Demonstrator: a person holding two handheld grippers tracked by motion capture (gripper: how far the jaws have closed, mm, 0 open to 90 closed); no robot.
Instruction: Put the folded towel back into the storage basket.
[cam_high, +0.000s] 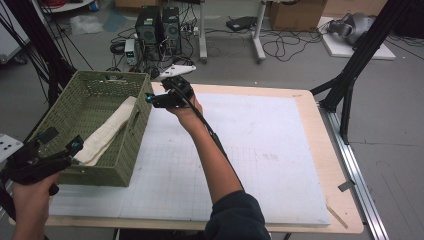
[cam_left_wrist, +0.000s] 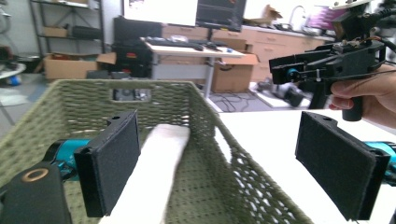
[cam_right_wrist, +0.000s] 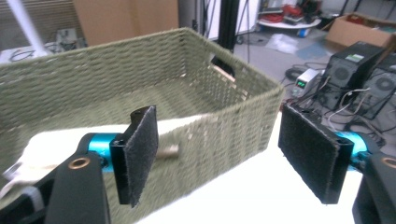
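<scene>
Lying folded inside the green woven basket (cam_high: 75, 107), a cream cloth (cam_high: 107, 131), stretching along the basket's right-hand wall in the high view, one end resting near the front corner and the other reaching up toward the wall's handle opening. Sitting at the left end of the table (cam_high: 310, 107), the basket itself, partly on the white gridded mat (cam_high: 250, 150).

Hovering at the basket's near left corner, the left gripper (cam_high: 62, 145), gripped by a hand at the bottom left of the high view, jaws spread wide and holding nothing. Showing in the left gripper view, the two black pads (cam_left_wrist: 112, 163) standing well apart, with the cloth (cam_left_wrist: 154, 172) and the basket's wall between and beyond them, neither pad touching the fabric.

Hanging just beside the basket's far right corner, over the mat, the right gripper (cam_high: 156, 98), pointing toward the basket, a cable trailing down along the forearm. Standing open as well, its jaws, nothing pinched between them; in the right gripper view, the pads (cam_right_wrist: 137, 154) framing the basket's outer wall (cam_right_wrist: 224, 126), with the cloth (cam_right_wrist: 56, 140) draping inside past the left pad
</scene>
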